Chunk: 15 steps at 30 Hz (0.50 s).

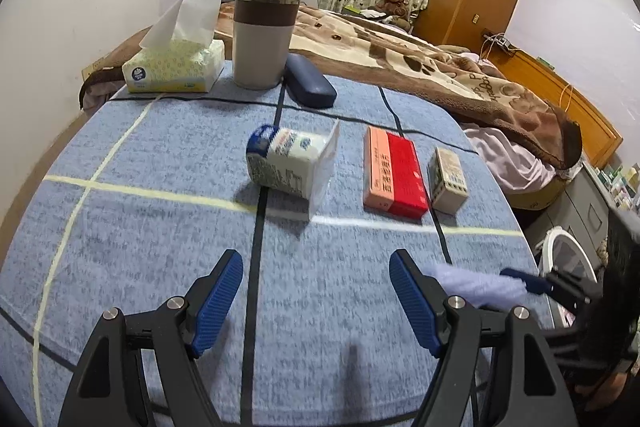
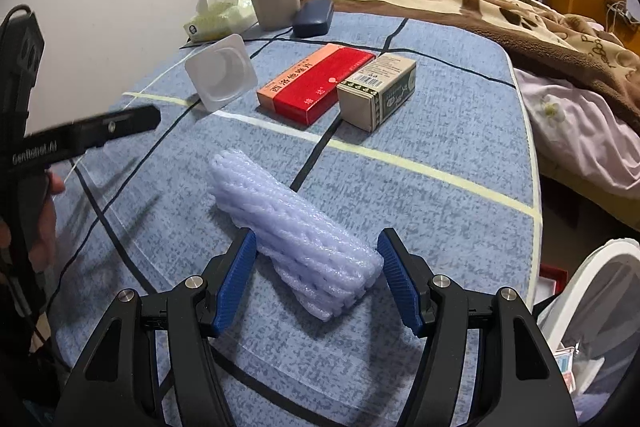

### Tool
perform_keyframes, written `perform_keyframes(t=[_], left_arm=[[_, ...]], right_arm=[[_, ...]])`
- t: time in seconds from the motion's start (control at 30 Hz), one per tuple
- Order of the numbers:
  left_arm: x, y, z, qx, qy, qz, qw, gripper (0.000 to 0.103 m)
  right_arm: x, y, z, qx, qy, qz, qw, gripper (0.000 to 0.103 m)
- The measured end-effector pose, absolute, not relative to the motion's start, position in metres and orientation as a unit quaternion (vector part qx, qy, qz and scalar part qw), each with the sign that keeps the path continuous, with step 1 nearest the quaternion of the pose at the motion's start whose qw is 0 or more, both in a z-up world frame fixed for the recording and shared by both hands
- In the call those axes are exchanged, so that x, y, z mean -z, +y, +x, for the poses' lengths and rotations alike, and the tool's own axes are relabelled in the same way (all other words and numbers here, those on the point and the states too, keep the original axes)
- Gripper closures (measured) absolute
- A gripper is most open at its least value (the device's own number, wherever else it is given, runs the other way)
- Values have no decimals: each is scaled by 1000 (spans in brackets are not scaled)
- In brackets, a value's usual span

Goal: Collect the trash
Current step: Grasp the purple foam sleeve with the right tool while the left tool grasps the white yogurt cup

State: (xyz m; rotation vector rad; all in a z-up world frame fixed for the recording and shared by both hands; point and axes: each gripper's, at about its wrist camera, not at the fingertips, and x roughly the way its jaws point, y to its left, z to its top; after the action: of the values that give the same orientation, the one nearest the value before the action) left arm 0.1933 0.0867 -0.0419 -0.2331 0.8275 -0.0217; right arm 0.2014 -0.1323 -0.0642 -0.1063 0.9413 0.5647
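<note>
A pale lilac foam net sleeve (image 2: 296,239) lies on the blue cloth-covered table (image 2: 440,211); its near end sits between the open jaws of my right gripper (image 2: 316,281), which is not closed on it. It also shows in the left wrist view (image 1: 476,285). An empty yogurt cup (image 1: 290,161) lies on its side mid-table, ahead of my open, empty left gripper (image 1: 316,301); the right wrist view shows its open mouth (image 2: 222,77). A red and pink box (image 1: 394,173) and a small grey-green box (image 1: 448,181) lie to the cup's right.
A tissue box (image 1: 174,67), a grey-brown tumbler (image 1: 264,41) and a dark blue glasses case (image 1: 310,81) stand at the table's far edge. A white bin (image 2: 592,303) sits off the table's right edge. A bed with a brown blanket (image 1: 440,67) lies beyond.
</note>
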Motion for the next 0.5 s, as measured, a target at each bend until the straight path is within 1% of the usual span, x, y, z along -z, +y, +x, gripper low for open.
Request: perform_keyframes(t=[0.03, 0.07, 0.1, 0.13, 0.2, 0.27, 0.37, 0.5], left_arm=[[42, 88, 197, 5, 401, -114, 909, 27], [43, 89, 199, 2, 401, -114, 909, 27], [44, 91, 203, 1, 401, -116, 908, 27], [44, 93, 206, -1, 401, -117, 908, 27], [44, 95, 212, -4, 401, -115, 909, 27], [44, 98, 217, -4, 398, -113, 910, 27], [44, 105, 228, -2, 394, -111, 912, 27], [48, 109, 245, 9, 395, -107, 912, 27]], right_arm=[[64, -133, 202, -268, 446, -48, 852, 46], [64, -133, 201, -267, 445, -47, 853, 56], [64, -134, 201, -264, 444, -46, 855, 60], [63, -136, 200, -262, 442, -43, 857, 61], [61, -138, 201, -259, 438, -35, 860, 68], [59, -142, 203, -256, 434, -25, 863, 70], [57, -144, 202, -256, 429, -17, 866, 75], [57, -144, 203, -254, 427, -14, 868, 77]])
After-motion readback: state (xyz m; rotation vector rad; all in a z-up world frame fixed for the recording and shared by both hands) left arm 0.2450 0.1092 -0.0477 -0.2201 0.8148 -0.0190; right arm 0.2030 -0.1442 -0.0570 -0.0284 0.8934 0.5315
